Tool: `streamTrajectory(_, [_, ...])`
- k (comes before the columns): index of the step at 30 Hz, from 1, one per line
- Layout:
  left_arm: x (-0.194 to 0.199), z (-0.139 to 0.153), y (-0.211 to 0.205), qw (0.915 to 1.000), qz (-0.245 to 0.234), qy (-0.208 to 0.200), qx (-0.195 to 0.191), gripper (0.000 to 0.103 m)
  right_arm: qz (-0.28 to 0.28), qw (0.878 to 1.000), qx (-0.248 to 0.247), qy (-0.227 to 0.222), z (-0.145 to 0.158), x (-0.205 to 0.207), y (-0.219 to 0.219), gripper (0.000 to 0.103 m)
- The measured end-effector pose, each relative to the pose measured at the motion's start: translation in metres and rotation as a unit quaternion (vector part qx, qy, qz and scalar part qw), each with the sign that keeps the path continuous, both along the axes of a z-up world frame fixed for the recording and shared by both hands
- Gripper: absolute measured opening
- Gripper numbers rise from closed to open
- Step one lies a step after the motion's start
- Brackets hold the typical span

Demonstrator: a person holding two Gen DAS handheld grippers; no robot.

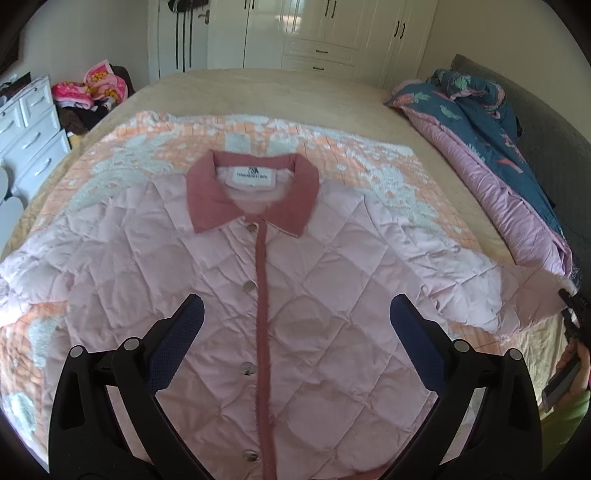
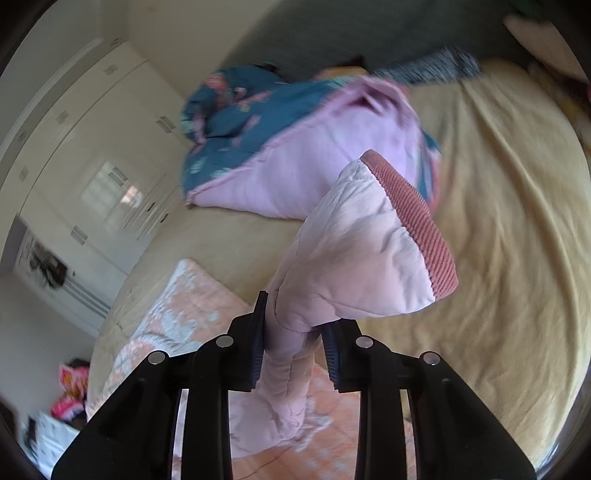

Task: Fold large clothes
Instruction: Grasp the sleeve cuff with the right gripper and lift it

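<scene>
A pale pink quilted jacket (image 1: 295, 280) with a dusty-rose collar (image 1: 251, 192) and buttoned placket lies front-up on an orange and white blanket (image 1: 155, 147) on the bed. My left gripper (image 1: 295, 314) is open and empty, hovering over the jacket's chest. My right gripper (image 2: 295, 336) is shut on the jacket's right sleeve (image 2: 354, 251), held up off the bed, with its rose ribbed cuff (image 2: 413, 218) pointing away. The right gripper also shows at the far right of the left wrist view (image 1: 572, 314), by the sleeve end.
A blue floral and pink duvet (image 1: 491, 147) is heaped along the bed's right side, also in the right wrist view (image 2: 266, 147). A yellow sheet (image 2: 498, 221) covers the bed. White wardrobes (image 1: 317, 33) stand behind, a white dresser (image 1: 29, 133) and clothes pile (image 1: 92, 88) at left.
</scene>
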State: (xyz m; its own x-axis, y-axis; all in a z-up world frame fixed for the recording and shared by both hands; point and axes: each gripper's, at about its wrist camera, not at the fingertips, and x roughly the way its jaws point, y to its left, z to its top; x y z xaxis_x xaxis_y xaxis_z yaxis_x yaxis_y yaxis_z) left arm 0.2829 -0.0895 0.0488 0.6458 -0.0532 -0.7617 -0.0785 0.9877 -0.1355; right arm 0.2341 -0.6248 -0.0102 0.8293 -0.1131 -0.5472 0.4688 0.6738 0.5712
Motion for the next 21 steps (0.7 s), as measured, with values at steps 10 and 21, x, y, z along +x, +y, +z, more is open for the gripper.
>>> streamTrajectory(10, [-0.010, 0.023, 0.026, 0.9999, 0.003, -0.014, -0.009, 0.095, 0.075, 0.992, -0.083, -0.050, 0.085, 0.014, 0.072, 0.025])
streamTrajectory(21, [-0.002, 0.064, 0.059, 0.9992, 0.001, -0.035, -0.022, 0.095, 0.144, 0.975, -0.142, -0.093, 0.150, 0.031, 0.156, 0.025])
